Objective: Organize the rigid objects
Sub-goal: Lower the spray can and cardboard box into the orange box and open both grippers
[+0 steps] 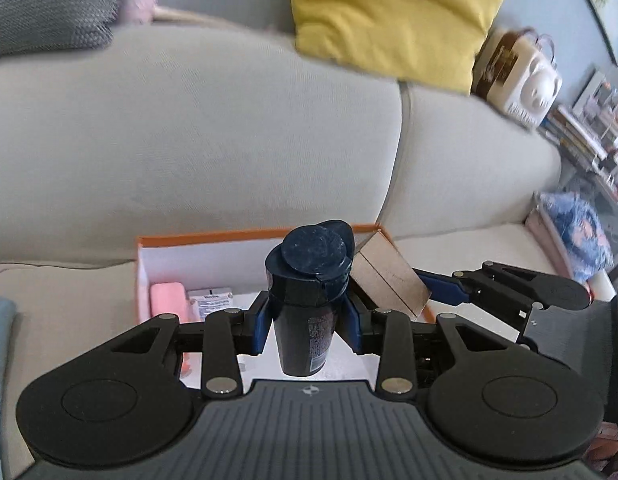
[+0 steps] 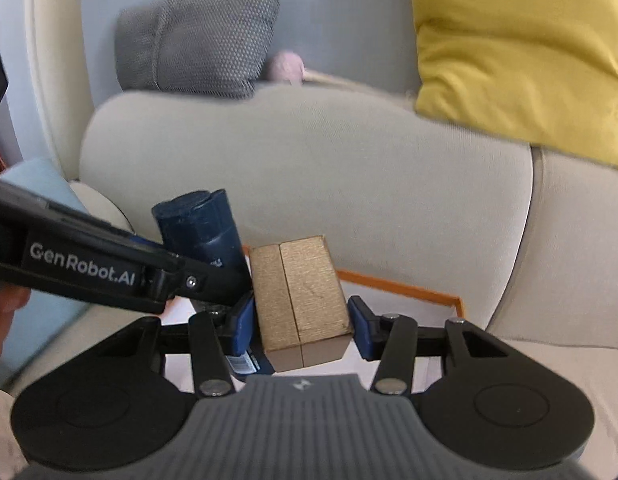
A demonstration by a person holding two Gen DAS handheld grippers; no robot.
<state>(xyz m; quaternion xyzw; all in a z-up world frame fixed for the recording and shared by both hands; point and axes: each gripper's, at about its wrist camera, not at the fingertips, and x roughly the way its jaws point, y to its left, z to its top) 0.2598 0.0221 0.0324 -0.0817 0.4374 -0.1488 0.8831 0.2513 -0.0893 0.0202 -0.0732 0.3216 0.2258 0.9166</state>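
We cannot read the label print on the dark blue bottle point(image 1: 305, 312); it is too small and soft. The bottle and the left gripper point(image 1: 307, 320) hide much of the orange box point(image 1: 245, 235) floor. The yellow cushion point(image 1: 393, 16) is cut by the top edge and smeared. Far right, the stacked books point(image 1: 589, 128) blur together. In the right wrist view a hand point(image 2: 5, 320) is cut by the left edge.

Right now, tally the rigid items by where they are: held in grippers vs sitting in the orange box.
Held in grippers: 2 – dark blue bottle in the left gripper, gold box in the right gripper
Sitting in the orange box: 2 visible – pink item, small white packet
Total: 4; the grippers hide part of the box floor.
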